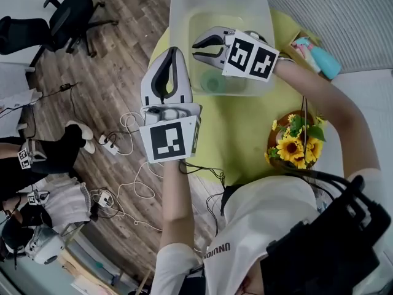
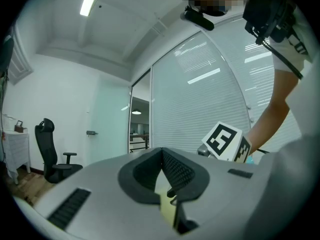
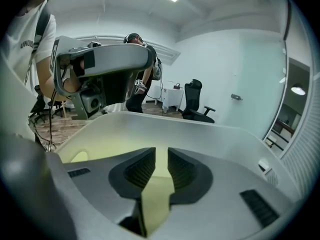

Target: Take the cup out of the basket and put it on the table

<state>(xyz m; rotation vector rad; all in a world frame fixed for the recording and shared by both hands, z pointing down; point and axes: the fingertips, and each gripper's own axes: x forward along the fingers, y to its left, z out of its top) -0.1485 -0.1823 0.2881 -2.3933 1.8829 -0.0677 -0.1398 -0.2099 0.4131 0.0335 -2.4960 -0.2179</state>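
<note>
A translucent white basket stands at the far side of the round yellow-green table. Inside it, low on the floor, lies a pale green cup, dim through the plastic. My right gripper hangs over the basket with its jaws pointing left and a narrow gap between them, empty. In the right gripper view the right gripper faces the basket's inner wall; the cup is hidden there. My left gripper is held just left of the basket, shut and empty, aimed into the room.
A pot of sunflowers stands on the table's right side and a teal bottle behind it. Cables lie on the wooden floor to the left, near a seated person. An office chair stands far left.
</note>
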